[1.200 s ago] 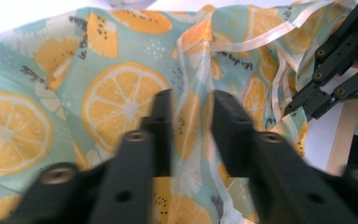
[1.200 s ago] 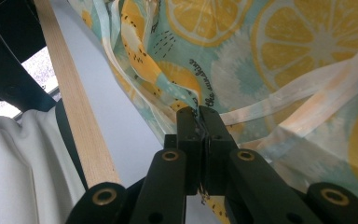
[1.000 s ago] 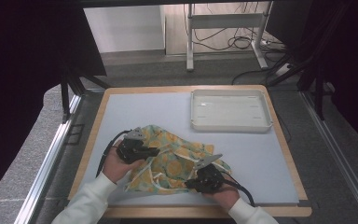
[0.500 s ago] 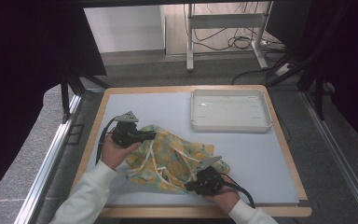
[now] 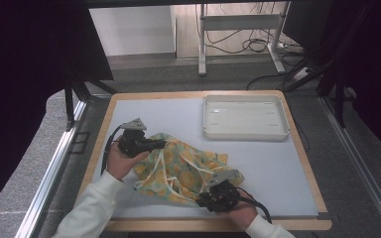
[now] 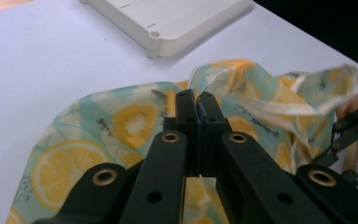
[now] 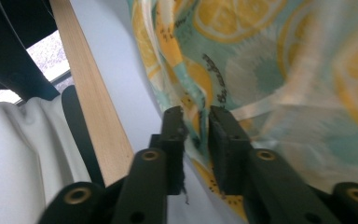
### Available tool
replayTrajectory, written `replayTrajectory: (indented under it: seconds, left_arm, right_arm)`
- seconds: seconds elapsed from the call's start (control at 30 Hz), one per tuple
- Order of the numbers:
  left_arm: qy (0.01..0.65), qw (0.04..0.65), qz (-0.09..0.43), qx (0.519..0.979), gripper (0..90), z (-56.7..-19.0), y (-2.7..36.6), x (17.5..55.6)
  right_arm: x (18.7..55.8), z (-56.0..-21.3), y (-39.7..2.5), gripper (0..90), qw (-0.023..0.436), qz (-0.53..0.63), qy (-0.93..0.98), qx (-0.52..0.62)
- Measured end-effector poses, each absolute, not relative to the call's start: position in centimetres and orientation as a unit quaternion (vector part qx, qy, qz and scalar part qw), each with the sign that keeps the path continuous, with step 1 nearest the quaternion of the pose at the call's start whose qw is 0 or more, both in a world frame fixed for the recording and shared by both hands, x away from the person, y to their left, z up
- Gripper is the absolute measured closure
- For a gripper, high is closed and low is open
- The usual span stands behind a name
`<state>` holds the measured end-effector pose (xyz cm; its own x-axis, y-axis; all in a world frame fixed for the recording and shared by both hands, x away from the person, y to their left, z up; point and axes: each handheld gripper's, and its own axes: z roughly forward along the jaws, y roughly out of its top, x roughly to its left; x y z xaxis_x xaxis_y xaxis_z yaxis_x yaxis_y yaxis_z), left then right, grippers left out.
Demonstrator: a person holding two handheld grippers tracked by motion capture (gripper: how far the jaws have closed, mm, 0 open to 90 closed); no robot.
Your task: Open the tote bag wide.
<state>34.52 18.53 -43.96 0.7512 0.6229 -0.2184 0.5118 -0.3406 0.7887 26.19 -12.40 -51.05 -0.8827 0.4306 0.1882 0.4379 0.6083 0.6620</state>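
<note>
A lemon-print cloth [image 5: 186, 166] with white tapes lies crumpled on the pale blue table top, left of centre. My left gripper [image 5: 161, 144] is at the cloth's far left corner. In the left gripper view its jaws are pressed together on the edge of the cloth [image 6: 121, 126], which spreads out under and beyond them. My right gripper [image 5: 201, 200] is at the cloth's near edge, close to the table's front. In the right gripper view a fold of the cloth [image 7: 261, 60] runs between its jaws, which are closed on it.
A white shallow tray [image 5: 243, 134] stands at the back right, also seen as the tray [image 6: 168, 23] in the left gripper view. The wooden table rim [image 7: 93, 116] and a white sleeve [image 7: 9, 168] lie just left of the right jaws.
My left gripper has moved away from the person toward the far left, drawing the cloth's corner with it and stretching the cloth. The right gripper has stayed in place.
</note>
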Motion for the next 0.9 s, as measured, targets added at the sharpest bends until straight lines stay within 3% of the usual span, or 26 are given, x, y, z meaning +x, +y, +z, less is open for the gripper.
replayTrajectory:
  seconds: [0.03, 0.2, 0.4, 0.63, 0.73, 0.8, 0.83, 0.9]
  left_arm:
    - [0.345, 0.457, 0.06, 0.817, 90.0, -43.9, 18.5, 34.4]
    - [0.346, 0.456, 0.056, 0.818, 90.0, -44.1, 18.6, 34.4]
    - [0.345, 0.454, 0.054, 0.82, 90.0, -44.2, 18.5, 34.4]
    - [0.342, 0.456, 0.048, 0.82, 90.0, -44.3, 18.5, 34.5]
    - [0.339, 0.458, 0.048, 0.82, 90.0, -44.2, 18.5, 34.4]
    - [0.338, 0.46, 0.046, 0.82, 90.0, -44.2, 18.6, 34.2]
    - [0.339, 0.461, 0.045, 0.819, 90.0, -44.2, 18.7, 34.1]
    - [0.338, 0.461, 0.042, 0.819, 90.0, -44.4, 18.8, 34.1]
  right_arm:
    - [26.2, -51.0, -12.4, 67.4, 0.005, -0.37, -0.897, -0.242]
    - [25.4, -47.0, -14.3, 49.6, -0.05, -0.423, -0.868, -0.257]
    - [26.9, -43.6, -15.1, 39.2, -0.107, -0.44, -0.847, -0.278]
    - [32.2, -42.6, -12.4, 32.5, -0.104, -0.403, -0.867, -0.273]
    - [33.9, -43.5, -10.9, 40.9, -0.089, -0.382, -0.88, -0.267]
    - [34.5, -44.2, -10.3, 61.2, -0.066, -0.376, -0.888, -0.258]
    - [34.5, -44.2, -10.3, 61.2, -0.066, -0.376, -0.888, -0.258]
    - [34.4, -44.3, -10.5, 75.4, -0.054, -0.384, -0.886, -0.254]
